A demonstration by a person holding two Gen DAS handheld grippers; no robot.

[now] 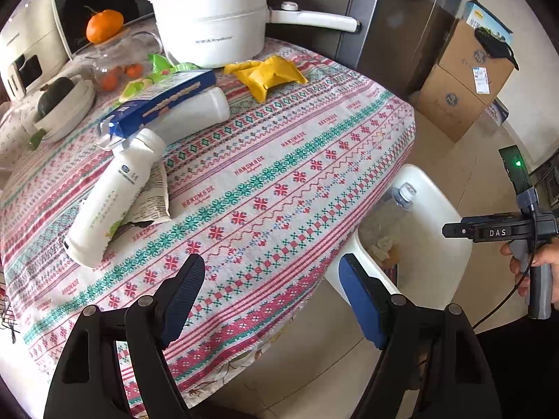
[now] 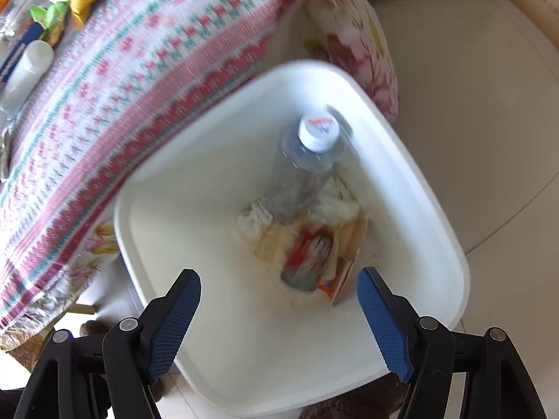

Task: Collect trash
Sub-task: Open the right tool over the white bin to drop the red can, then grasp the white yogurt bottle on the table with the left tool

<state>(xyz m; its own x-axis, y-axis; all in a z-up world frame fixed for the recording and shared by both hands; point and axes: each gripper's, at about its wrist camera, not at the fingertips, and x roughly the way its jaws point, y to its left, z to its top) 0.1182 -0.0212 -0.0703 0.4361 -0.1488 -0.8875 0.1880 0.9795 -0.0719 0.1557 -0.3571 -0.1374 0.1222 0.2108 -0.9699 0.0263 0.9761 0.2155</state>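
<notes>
My left gripper is open and empty, hovering over the near edge of the patterned tablecloth. On the table's left side lie a white yogurt bottle on a torn paper wrapper, a second white bottle, and a blue carton. A green wrapper and a yellow wrapper lie further back. My right gripper hangs open over the white bin. Nothing is between its pads. Inside the bin, a clear plastic bottle leans blurred on tissues and wrappers.
A white pot, an orange, a glass teapot and a bowl with a dark squash stand at the table's back. The bin sits on the floor beside the table. Cardboard boxes stand beyond it.
</notes>
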